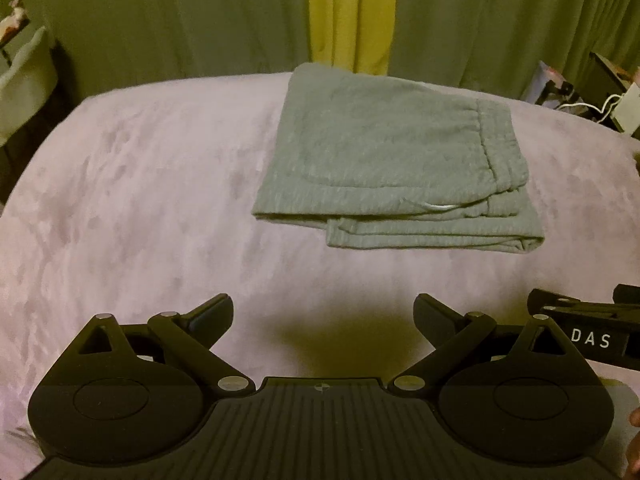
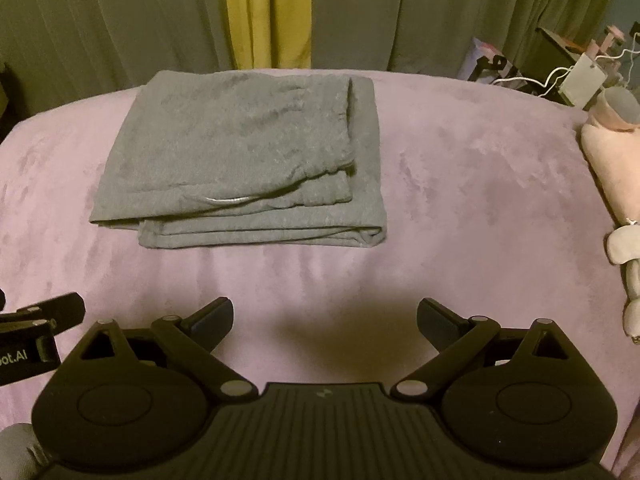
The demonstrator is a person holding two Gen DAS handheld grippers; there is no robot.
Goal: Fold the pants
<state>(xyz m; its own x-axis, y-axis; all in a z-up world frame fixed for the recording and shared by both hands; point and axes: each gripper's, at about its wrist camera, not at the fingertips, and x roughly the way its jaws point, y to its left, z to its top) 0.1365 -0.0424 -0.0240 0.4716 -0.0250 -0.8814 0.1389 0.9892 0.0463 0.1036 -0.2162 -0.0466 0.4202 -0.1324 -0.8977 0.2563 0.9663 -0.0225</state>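
Grey sweatpants (image 1: 392, 160) lie folded into a compact rectangle on the lilac bed cover (image 1: 140, 200), waistband and a white drawstring on the near right side. In the right wrist view the same pants (image 2: 240, 164) sit left of centre. My left gripper (image 1: 324, 312) is open, hovering over the bare cover in front of the pants, nothing between its fingers. My right gripper (image 2: 325, 316) is open too, also short of the pants and holding nothing. Each gripper shows at the edge of the other's view.
Green curtains (image 1: 200, 12) with a yellow strip hang behind the bed. A pink and grey plush toy (image 2: 612, 168) lies at the bed's right edge. Cables and boxes (image 2: 576, 80) clutter the far right. A pale basket (image 1: 24, 80) stands at the far left.
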